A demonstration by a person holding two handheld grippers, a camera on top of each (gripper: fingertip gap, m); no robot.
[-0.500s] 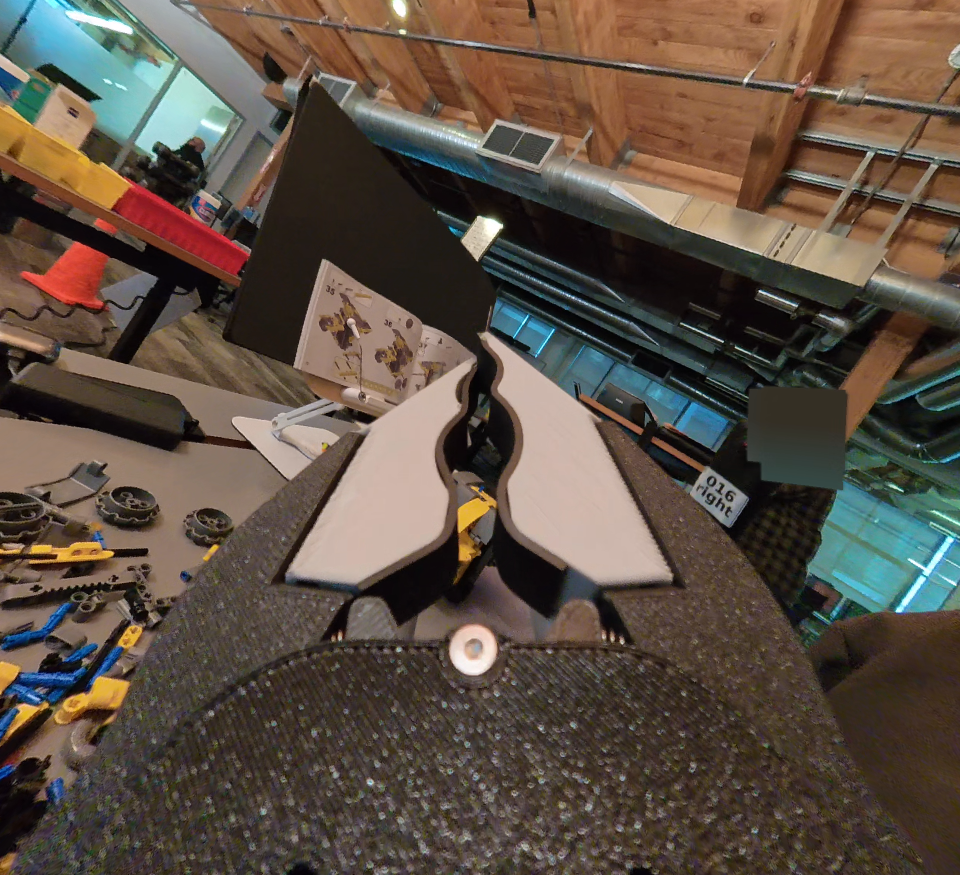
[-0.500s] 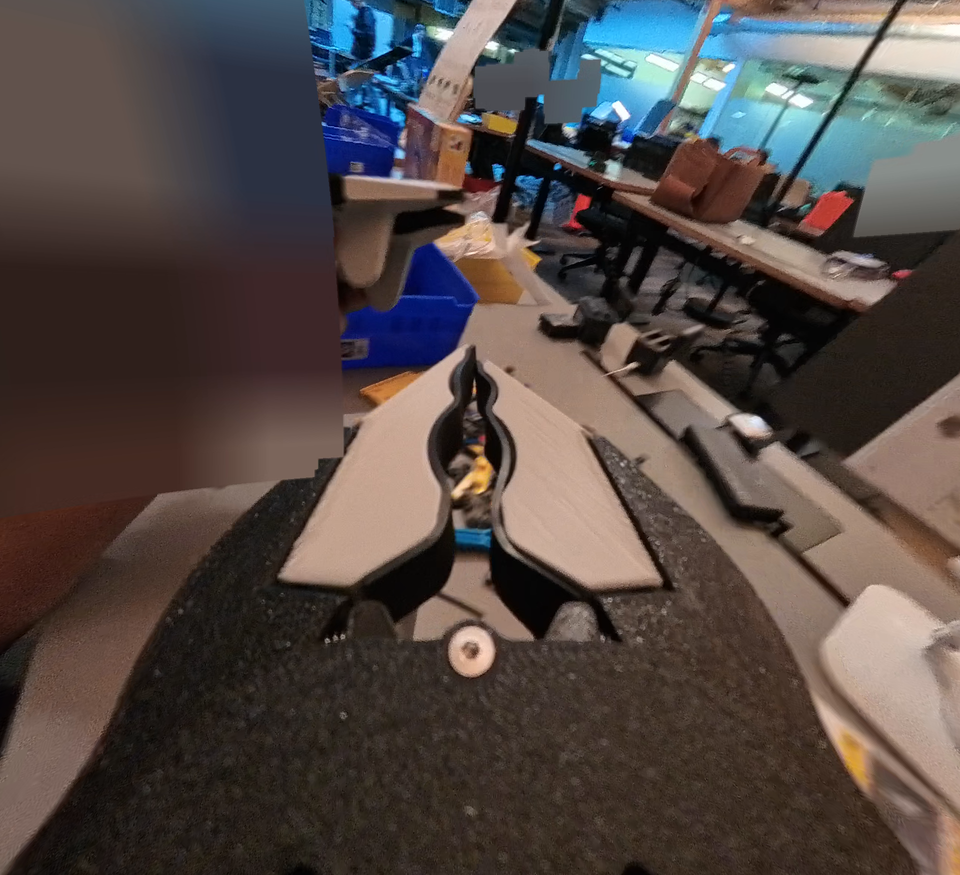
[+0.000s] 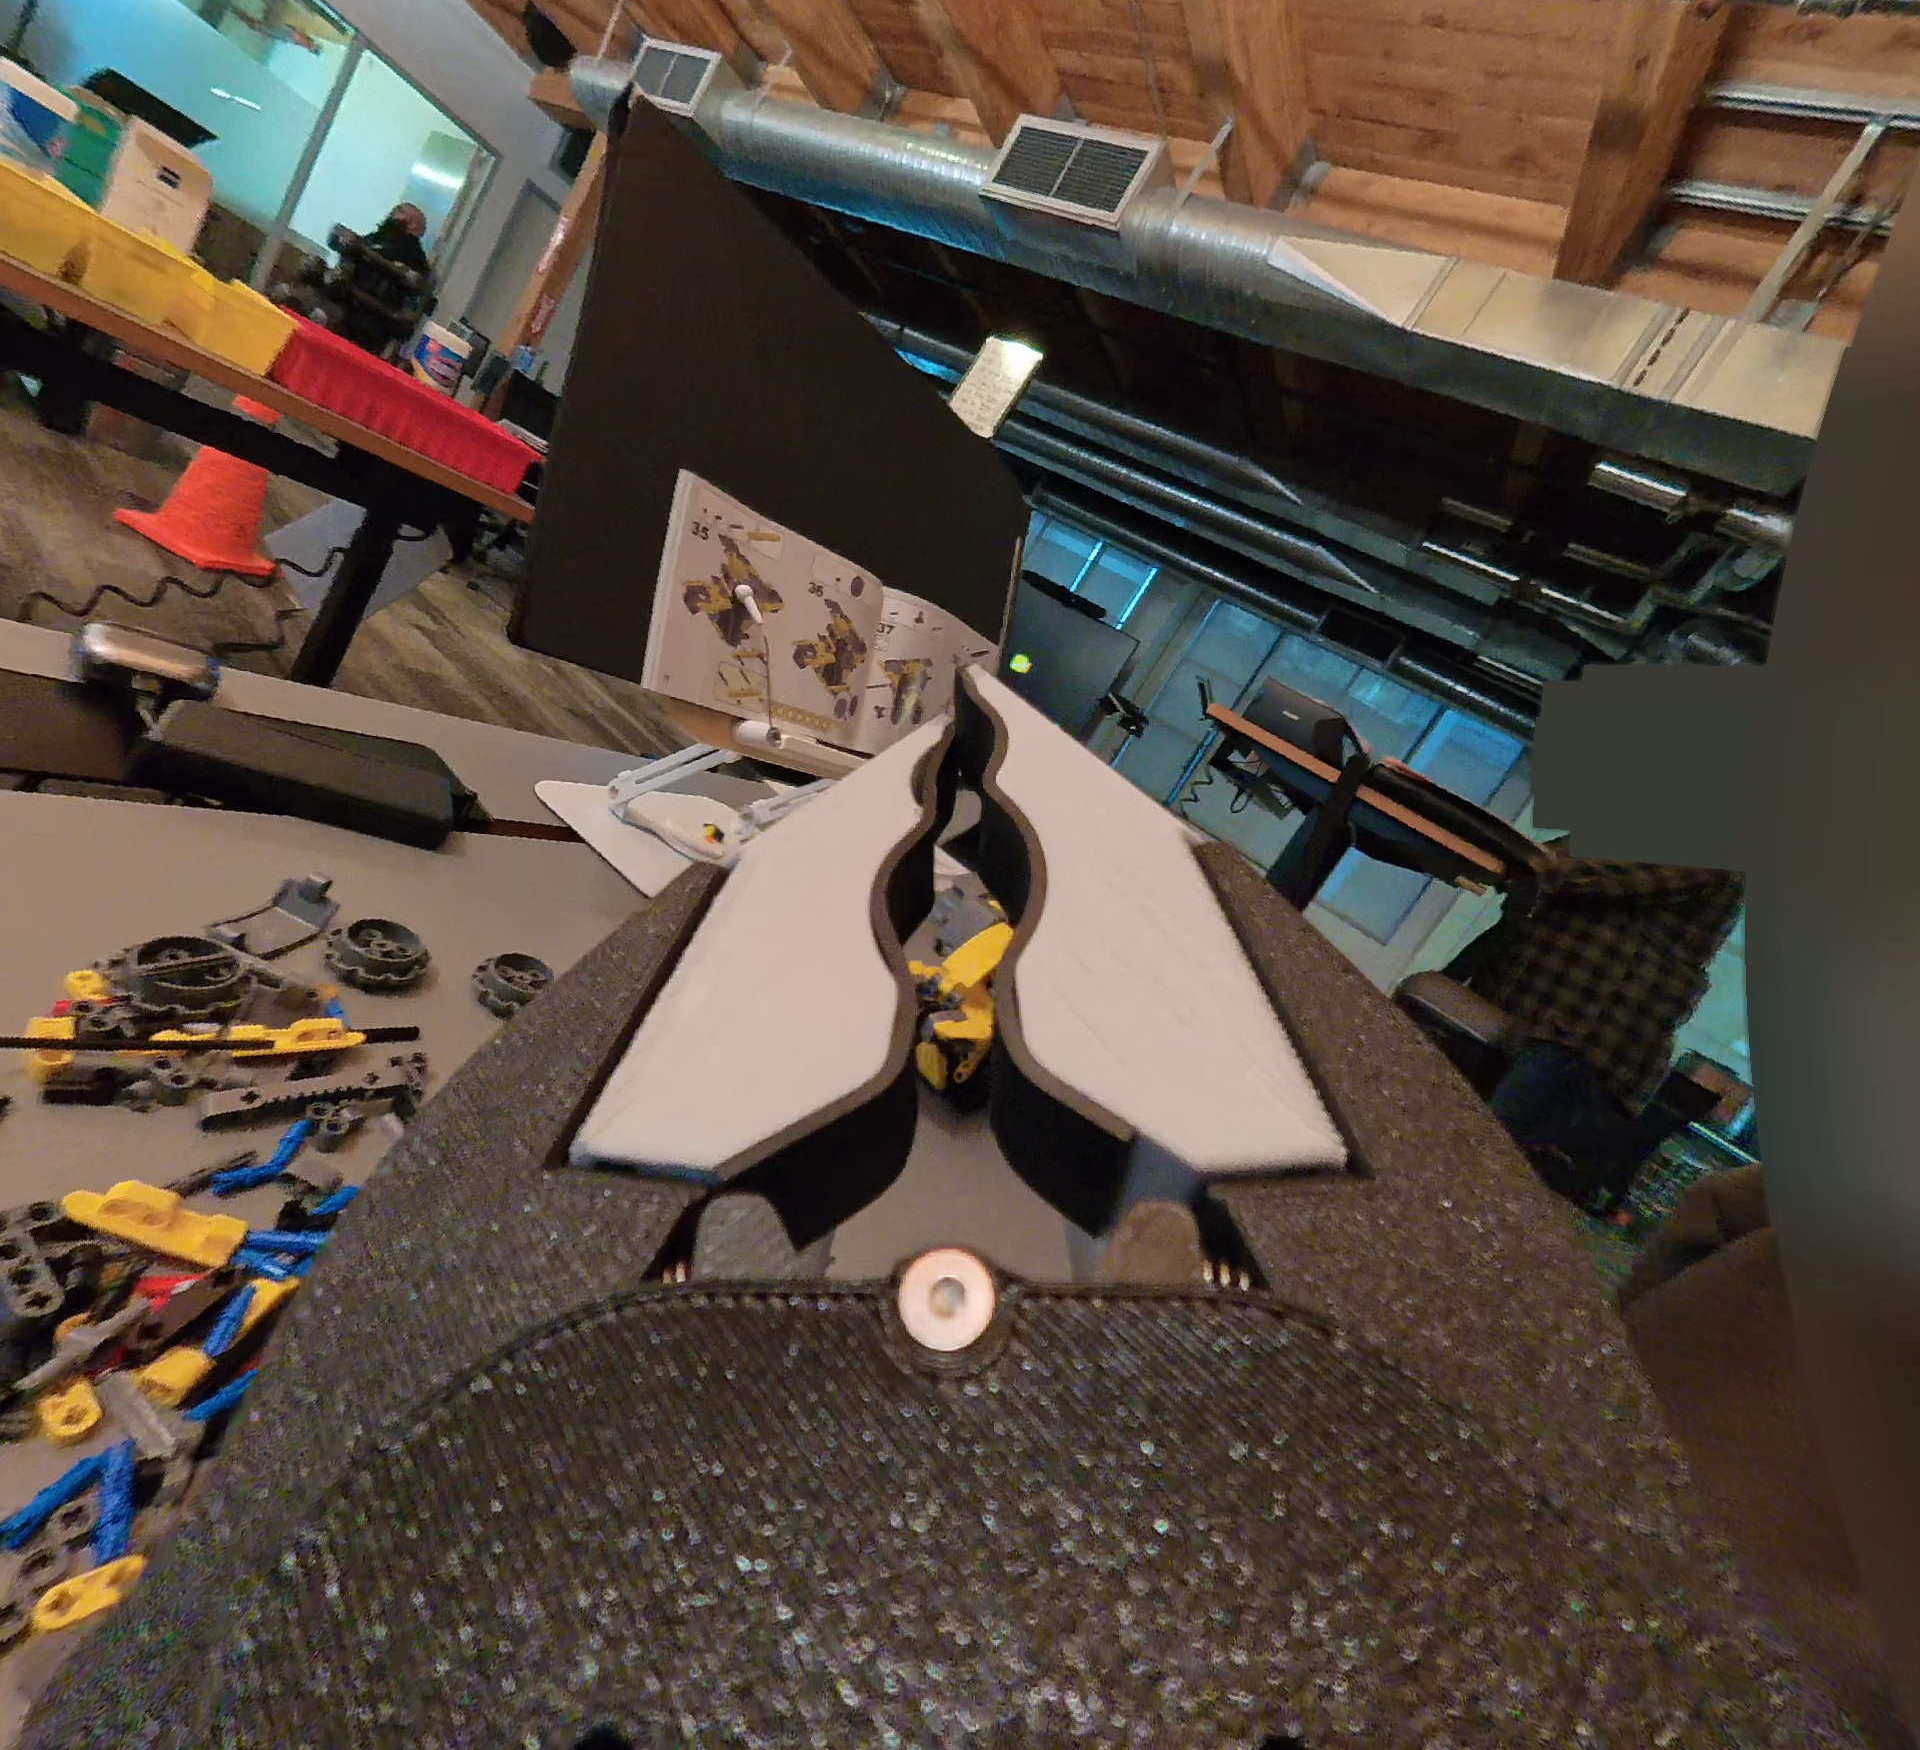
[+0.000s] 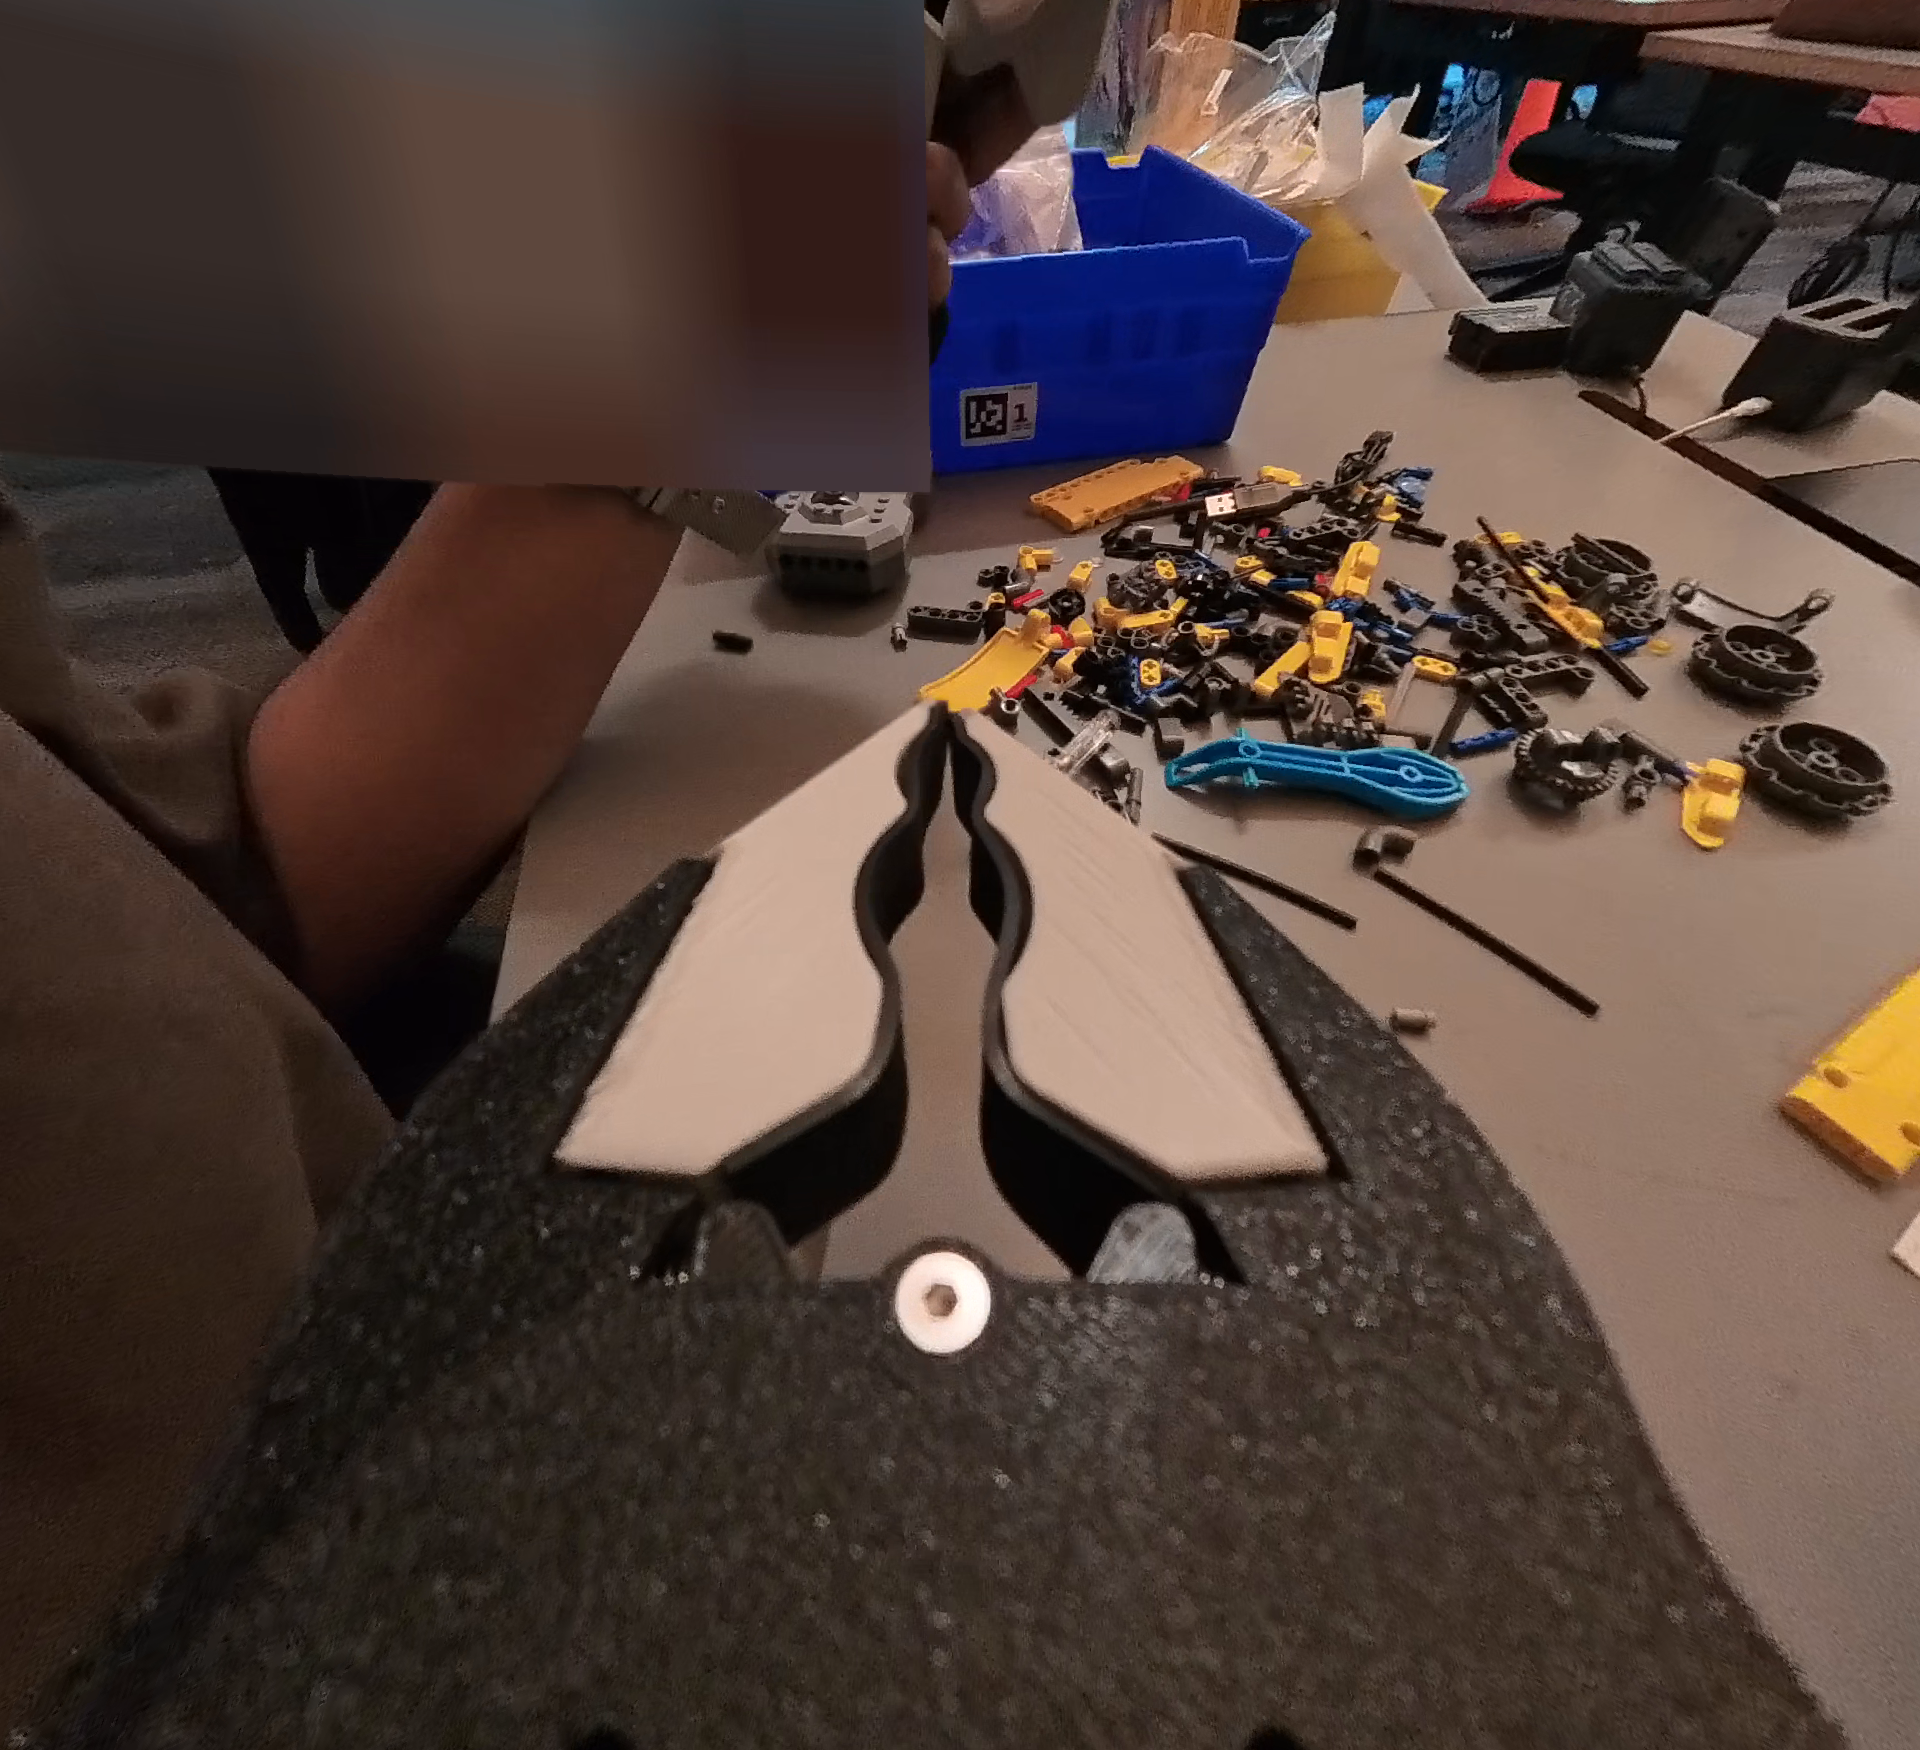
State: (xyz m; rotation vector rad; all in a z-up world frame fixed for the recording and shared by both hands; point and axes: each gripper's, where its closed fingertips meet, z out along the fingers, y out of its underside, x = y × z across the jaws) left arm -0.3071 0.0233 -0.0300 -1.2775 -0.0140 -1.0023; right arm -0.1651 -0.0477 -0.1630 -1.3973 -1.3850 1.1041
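Two tools over one grey table [image 3: 156, 869]. Left tool [image 3: 961, 750] raised and tipped toward the ceiling, apparently clamped on a yellow-and-black brick assembly [image 3: 961, 994] seen low between the fingers and only partly visible. Down to its left on the table: a pile of brick parts [image 3: 197, 1056] and black gear wheels [image 3: 376, 950]. Farther back, an open instruction booklet [image 3: 790, 630] propped on a white stand [image 3: 665, 781].

Right tool [image 4: 948, 726] pressed together at the tips, gripping nothing, hovering just short of the pile of brick parts. Close on its left, a person's forearm [image 4: 416, 692]. Just to its right, a blue brick separator [image 4: 1320, 770]. Behind, a blue bin [image 4: 1101, 329].

Risks, as judgement only:
- Could lose the assembly from so narrow and half-hidden a grip, through tilt or a knock from the right tool.
- Could scatter small pins if pushed shut into the pile.
- Could brush the forearm.

Against half a second ago:
- Left tool much the same, dipped slightly, with more table showing.
- Right tool swung down from facing across the room to facing the pile.
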